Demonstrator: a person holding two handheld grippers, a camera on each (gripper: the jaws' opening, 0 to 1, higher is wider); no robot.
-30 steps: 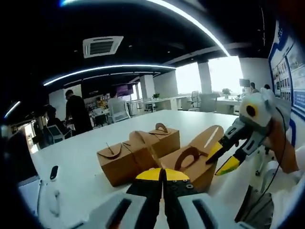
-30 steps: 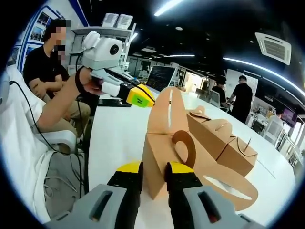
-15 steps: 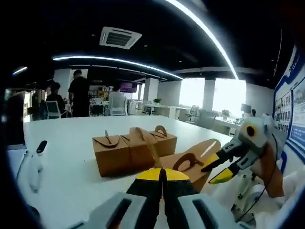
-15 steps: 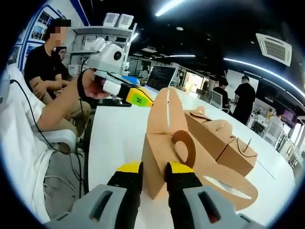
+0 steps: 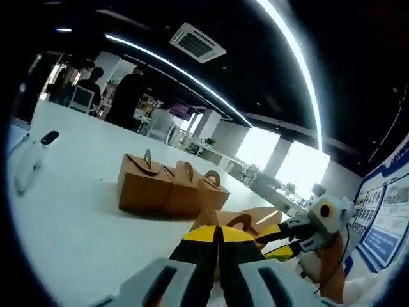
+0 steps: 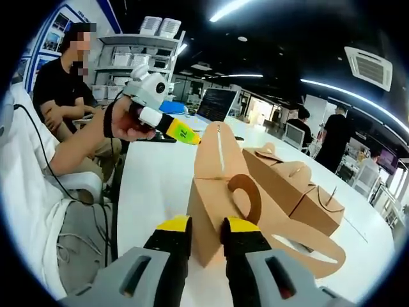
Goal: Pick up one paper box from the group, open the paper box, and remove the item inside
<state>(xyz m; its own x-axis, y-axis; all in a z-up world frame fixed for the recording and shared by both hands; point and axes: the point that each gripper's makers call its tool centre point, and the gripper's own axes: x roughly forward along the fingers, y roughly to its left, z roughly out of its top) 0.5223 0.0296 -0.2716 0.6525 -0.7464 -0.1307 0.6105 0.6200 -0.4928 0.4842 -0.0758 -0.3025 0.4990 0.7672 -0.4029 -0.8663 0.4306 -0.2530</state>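
Your left tool (image 6: 182, 133), jaws together, has swung to the upright flap of the near box (image 6: 220, 198) on the tabletop (image 6: 153, 185); your right tool (image 6: 206, 225) clamps the box's near wall, ready for opening.

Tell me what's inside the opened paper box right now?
Not visible. The opened paper box shows raised flaps and a handle tab, but its walls and the right gripper cover the interior.

On the table (image 6: 153, 185), the opened box (image 6: 220, 192) stands before three closed boxes (image 5: 169, 192).
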